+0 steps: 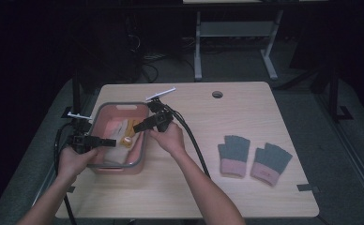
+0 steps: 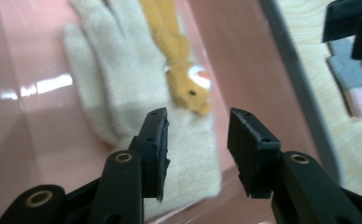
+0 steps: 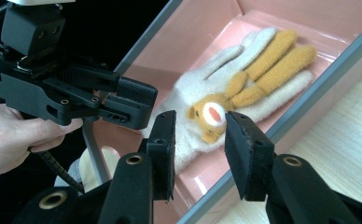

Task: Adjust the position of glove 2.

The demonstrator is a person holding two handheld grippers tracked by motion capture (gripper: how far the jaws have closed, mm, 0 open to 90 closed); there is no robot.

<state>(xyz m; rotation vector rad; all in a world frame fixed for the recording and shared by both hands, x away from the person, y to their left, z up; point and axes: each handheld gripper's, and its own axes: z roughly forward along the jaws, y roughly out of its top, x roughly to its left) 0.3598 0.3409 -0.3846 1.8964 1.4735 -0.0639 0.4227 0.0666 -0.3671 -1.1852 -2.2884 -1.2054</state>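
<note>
Both claws, left (image 2: 195, 140) and right (image 3: 195, 140), hang part-open and empty over the glove (image 3: 226, 88) in the bin (image 1: 140, 154), so I'd pinch its cuff, not the fuzzy toy bit.

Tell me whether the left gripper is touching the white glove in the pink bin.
Apart. The left gripper view shows the left gripper open above the white glove, nothing between its pads.

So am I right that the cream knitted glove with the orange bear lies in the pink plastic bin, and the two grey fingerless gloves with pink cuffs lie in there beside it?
Not quite: the two grey fingerless gloves with pink cuffs lie on the light wooden table, outside the pink plastic bin, as the high view shows. The cream knitted glove with the orange bear is indeed inside.
</note>
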